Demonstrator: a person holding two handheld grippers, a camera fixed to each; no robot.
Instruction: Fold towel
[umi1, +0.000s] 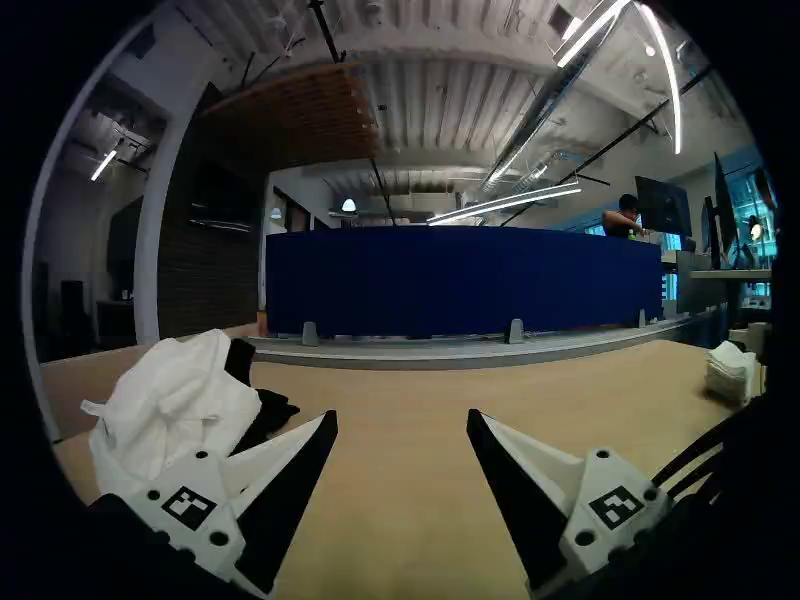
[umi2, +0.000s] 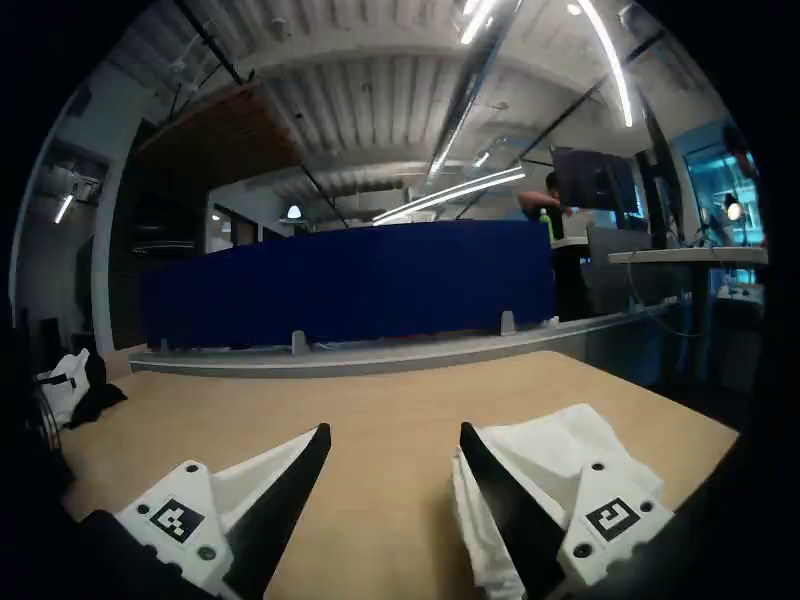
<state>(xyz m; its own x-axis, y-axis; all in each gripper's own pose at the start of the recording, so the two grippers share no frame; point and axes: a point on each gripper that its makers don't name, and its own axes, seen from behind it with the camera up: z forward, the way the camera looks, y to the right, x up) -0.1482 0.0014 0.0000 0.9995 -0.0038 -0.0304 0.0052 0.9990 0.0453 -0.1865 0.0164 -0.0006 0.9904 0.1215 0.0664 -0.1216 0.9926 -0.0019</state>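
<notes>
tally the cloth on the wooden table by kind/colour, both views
crumpled white cloth pile: 1
stack of folded white towels: 1
black cloth, tucked beside the crumpled pile: 1
Total: 3

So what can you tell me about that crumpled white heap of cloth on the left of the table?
The white cloth heap looks like soft fabric, maybe a towel, bunched and wrinkled, not folded. It lies on the wooden table near an edge, with a black cloth tucked against and partly under one side. In the left gripper view it sits just beyond one finger of the open left gripper; whether they touch is unclear.
</notes>
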